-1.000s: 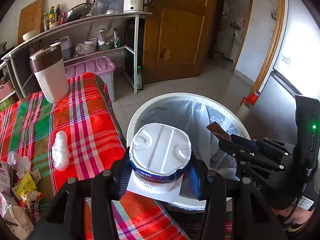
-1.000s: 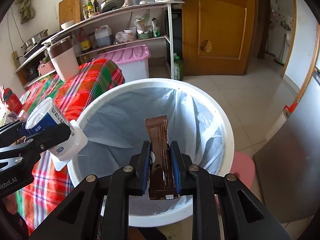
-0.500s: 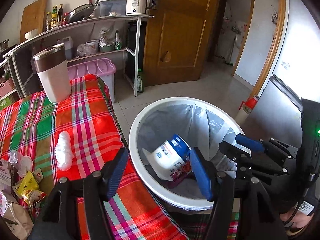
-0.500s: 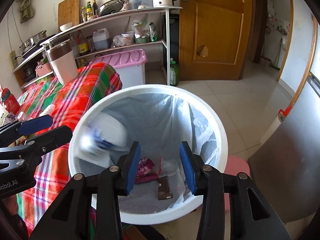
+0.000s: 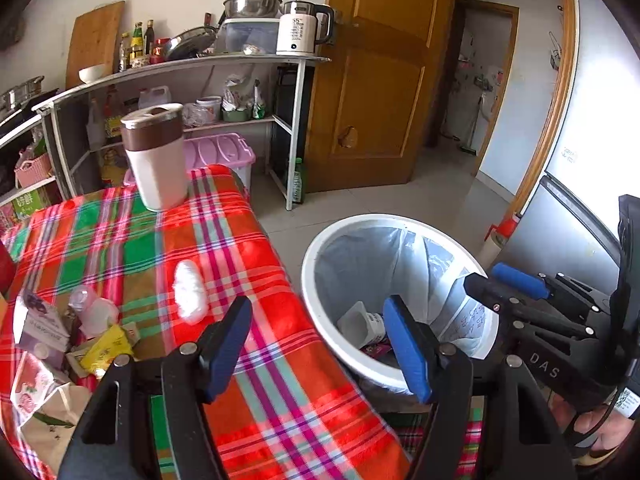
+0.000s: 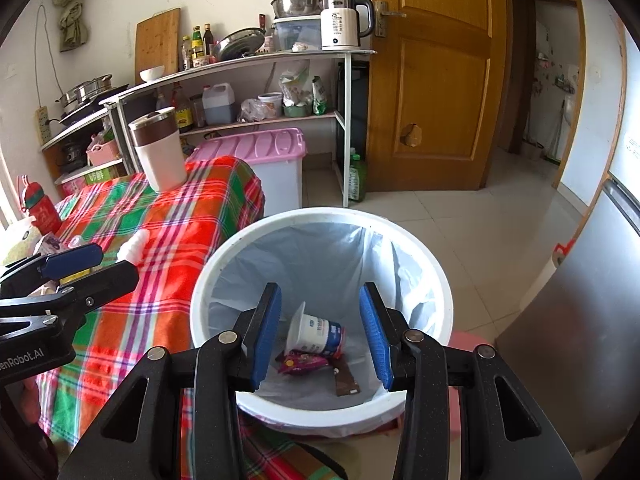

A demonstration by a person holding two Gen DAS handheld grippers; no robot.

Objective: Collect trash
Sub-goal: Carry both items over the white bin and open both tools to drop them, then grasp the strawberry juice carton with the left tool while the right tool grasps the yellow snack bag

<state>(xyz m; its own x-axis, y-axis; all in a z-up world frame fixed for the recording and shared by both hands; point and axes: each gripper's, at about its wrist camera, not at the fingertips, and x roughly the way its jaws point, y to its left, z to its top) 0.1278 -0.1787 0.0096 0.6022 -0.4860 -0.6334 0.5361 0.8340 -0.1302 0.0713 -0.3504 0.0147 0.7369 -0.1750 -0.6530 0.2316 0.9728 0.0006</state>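
A white trash bin [image 6: 224,256] with a clear liner stands on the floor beside the plaid table. Inside lie a white and blue cup [image 6: 316,334], a pink wrapper [image 6: 300,362] and a brown wrapper [image 6: 344,380]. The bin [image 5: 320,240] and cup [image 5: 360,322] also show in the left wrist view. My right gripper [image 6: 320,336] is open and empty above the bin. My left gripper [image 5: 320,344] is open and empty over the table's edge by the bin. More trash lies on the table: a white crumpled piece [image 5: 189,292], a yellow wrapper [image 5: 105,350] and small packets [image 5: 40,324].
A large cream and brown mug [image 5: 156,156] stands at the far end of the plaid tablecloth [image 5: 120,240]. A pink-lidded storage box [image 6: 260,152], a metal shelf with kitchenware [image 6: 240,64], a wooden door [image 6: 432,80] and a fridge [image 6: 600,280] surround the bin.
Both grippers opened: the left dropped the cup and the right dropped the brown wrapper into the bin. Both then drew back and up from the bin.
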